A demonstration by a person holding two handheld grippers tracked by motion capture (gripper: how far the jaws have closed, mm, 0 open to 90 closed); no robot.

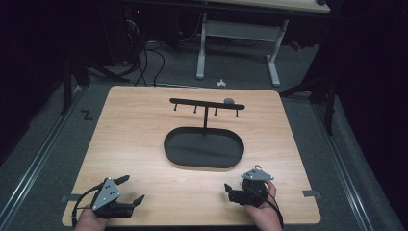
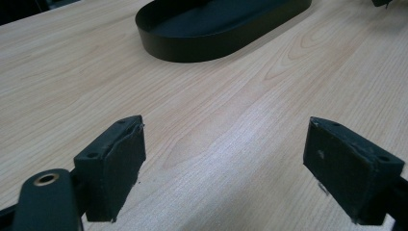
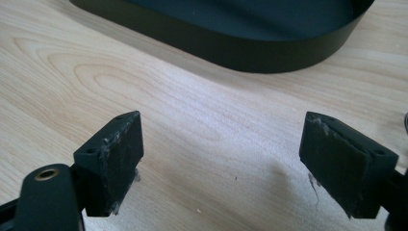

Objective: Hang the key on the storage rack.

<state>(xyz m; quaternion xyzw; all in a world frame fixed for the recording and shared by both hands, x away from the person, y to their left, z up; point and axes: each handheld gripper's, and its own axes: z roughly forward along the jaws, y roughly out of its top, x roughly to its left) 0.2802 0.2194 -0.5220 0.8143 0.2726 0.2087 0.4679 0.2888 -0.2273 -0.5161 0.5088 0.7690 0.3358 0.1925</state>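
Black two-jaw grippers at the near edge of a light wood table (image 1: 144,139), one per hand: left gripper (image 1: 134,191) and right gripper (image 1: 231,191), both with jaws spread wide and nothing between them. Probably a resting or starting step, nothing grasped yet; next move likely a reach forward toward the stand. Just beyond, mid-table: black oval tray (image 1: 204,148), shallow-walled, seemingly bare inside. Behind it, rising from its far rim, thin black T-shaped hook stand (image 1: 207,105), small grey object (image 1: 229,101) at the crossbar's right end, too small to identify.
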